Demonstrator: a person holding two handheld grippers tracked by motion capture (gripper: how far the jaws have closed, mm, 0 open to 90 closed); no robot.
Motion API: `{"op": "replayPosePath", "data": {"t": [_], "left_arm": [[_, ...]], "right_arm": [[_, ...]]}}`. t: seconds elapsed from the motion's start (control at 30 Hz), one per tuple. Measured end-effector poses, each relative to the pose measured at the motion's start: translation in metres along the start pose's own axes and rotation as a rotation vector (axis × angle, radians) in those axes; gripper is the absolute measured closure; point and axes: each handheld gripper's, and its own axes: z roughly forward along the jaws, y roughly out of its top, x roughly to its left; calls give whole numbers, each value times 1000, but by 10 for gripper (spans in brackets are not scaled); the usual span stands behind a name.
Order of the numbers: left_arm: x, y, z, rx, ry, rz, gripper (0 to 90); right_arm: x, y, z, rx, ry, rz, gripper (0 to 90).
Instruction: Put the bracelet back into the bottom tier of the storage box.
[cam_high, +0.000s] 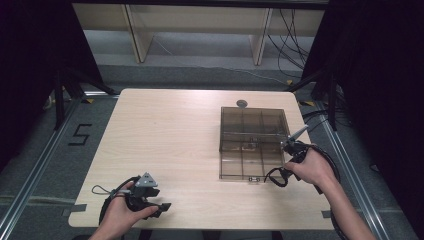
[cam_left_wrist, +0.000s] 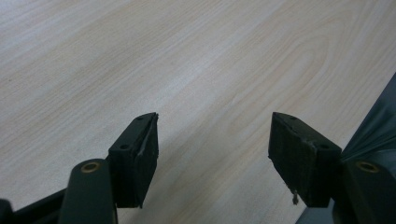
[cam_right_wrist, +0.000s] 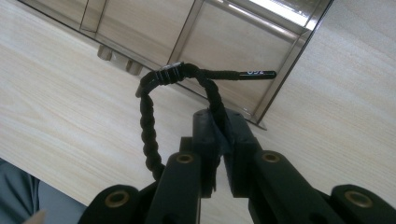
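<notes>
A black braided cord (cam_right_wrist: 147, 121) curls in a loop in front of my right gripper (cam_right_wrist: 223, 123), which is shut on it. The cord's stiff tip (cam_right_wrist: 257, 73) carries white marks and points at the smoky clear compartment box (cam_right_wrist: 224, 42). In the high view that gripper (cam_high: 283, 174) is at the front right corner of the box (cam_high: 221, 145), and the cord (cam_high: 273, 176) hangs beside the box's front edge. My left gripper (cam_high: 165, 207) rests near the table's front left. Its jaws stand wide apart over bare wood (cam_left_wrist: 212, 140), with nothing between them.
The light wooden table (cam_high: 165, 135) is bare on its left and middle. A small grey round piece (cam_high: 242, 103) lies just behind the box. Something small sits in a middle compartment (cam_high: 248, 145). Dark curtains and frame rails flank the table.
</notes>
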Motion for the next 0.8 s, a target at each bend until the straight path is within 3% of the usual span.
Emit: {"op": "replayPosePath", "data": {"t": [0.07, 0.1, 0.4, 0.43, 0.47, 0.5, 0.53, 0.6, 0.67, 0.73, 0.8], "left_arm": [[0, 0, 0, -1, 0, -1, 334], [0, 0, 0, 1, 0, 0, 334], [1, 0, 0, 0, -3, 14, 333], [1, 0, 0, 0, -3, 15, 333], [1, 0, 0, 2, -3, 16, 333], [1, 0, 0, 2, -3, 16, 333], [1, 0, 0, 3, -4, 17, 333], [1, 0, 0, 4, -5, 16, 333], [1, 0, 0, 7, -3, 15, 333], [1, 0, 0, 2, -3, 14, 333], [1, 0, 0, 2, -3, 13, 333]], "right_arm": [[-2, 1, 3, -32, -1, -21, 846], [-1, 2, 2, -6, -1, 16, 846], [-7, 10, 4, 9, 11, 21, 846], [-4, 10, 4, 17, 18, 59, 846], [-8, 11, 4, 16, 23, 31, 846], [-8, 12, 5, 2, 13, 43, 846], [-9, 13, 4, 29, 20, 51, 846], [-11, 14, 5, 17, 17, 46, 846], [-12, 16, 4, 42, 12, 61, 846], [-13, 17, 6, 21, 10, 64, 846], [-15, 20, 6, 41, 13, 60, 846]]}}
